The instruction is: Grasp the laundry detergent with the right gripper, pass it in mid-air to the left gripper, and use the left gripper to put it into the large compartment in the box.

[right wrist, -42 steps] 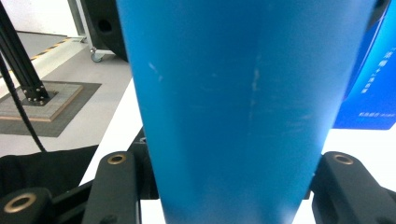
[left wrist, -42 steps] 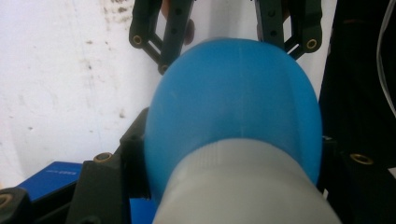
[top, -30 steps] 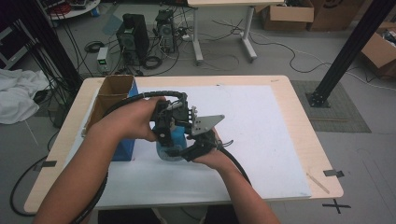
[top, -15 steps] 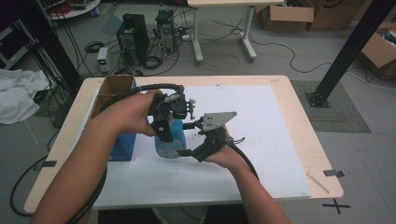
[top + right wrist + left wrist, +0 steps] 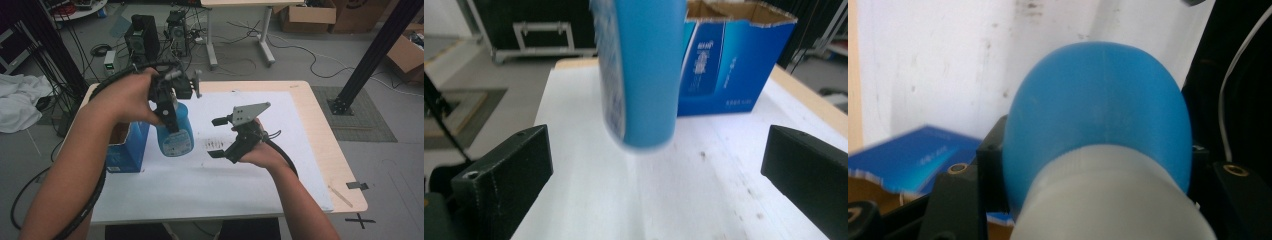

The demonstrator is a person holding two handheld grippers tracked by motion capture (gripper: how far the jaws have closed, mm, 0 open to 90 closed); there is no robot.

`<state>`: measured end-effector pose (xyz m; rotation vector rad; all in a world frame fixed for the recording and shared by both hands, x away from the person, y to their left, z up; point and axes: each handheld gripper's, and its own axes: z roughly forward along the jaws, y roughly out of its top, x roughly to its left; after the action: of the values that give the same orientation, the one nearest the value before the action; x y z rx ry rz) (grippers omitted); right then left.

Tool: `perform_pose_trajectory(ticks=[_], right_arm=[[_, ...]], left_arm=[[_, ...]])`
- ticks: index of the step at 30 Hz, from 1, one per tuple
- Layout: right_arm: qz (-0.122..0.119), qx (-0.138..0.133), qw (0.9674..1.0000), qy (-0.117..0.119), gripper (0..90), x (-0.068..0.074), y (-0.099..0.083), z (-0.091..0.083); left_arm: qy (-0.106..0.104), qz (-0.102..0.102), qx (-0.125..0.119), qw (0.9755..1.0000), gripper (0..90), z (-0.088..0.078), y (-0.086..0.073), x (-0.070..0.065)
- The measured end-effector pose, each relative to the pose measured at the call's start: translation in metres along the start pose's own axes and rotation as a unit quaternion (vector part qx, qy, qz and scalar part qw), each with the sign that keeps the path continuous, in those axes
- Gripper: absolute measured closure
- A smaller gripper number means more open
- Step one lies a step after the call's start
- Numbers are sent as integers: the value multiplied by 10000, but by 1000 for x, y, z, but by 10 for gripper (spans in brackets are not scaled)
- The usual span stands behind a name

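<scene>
A blue plastic bottle (image 5: 176,136) with a white neck hangs upright above the white sheet (image 5: 280,175). My left gripper (image 5: 169,112) is shut on its neck from above. In the left gripper view the bottle's rounded shoulder (image 5: 1098,115) bulges between the black jaws. My right gripper (image 5: 217,137) stands open to the right of the bottle, apart from it. In the right gripper view both wide-spread jaws frame the bottle's lower end (image 5: 644,70), which is clear of the sheet.
An open blue cardboard box (image 5: 127,147) stands on the table's left side, just left of the bottle, and shows behind it as the box (image 5: 724,60). The wooden table (image 5: 320,125) ends close to the right. Cables, computers and boxes lie on the floor beyond.
The left gripper has lifted the bottle off the sheet, up and slightly back. The right gripper has drawn away from the bottle to the right and stands open.
</scene>
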<state>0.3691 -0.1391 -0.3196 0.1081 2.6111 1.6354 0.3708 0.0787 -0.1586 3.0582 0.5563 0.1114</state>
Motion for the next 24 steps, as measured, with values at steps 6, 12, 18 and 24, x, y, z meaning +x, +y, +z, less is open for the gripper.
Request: perform_pose_trajectory(ticks=[6, 12, 18, 24], right_arm=[[21, 1065, 9943, 58, 0, -9, 0, -12], [-86, 2021, 9792, 125, 0, -11, 0, -18], [-221, 2474, 9686, 118, 0, -13, 8, -23], [-299, 2444, 9691, 135, 0, -13, 14, -23]], left_arm=[[240, -1128, 14, 9933, 385, -33, -10, 18], [142, -2153, -59, 9764, 384, -61, -28, 37], [-94, -3412, 19, 9399, 384, -80, -53, 55], [-178, -4512, 175, 8921, 384, -90, -82, 71]])
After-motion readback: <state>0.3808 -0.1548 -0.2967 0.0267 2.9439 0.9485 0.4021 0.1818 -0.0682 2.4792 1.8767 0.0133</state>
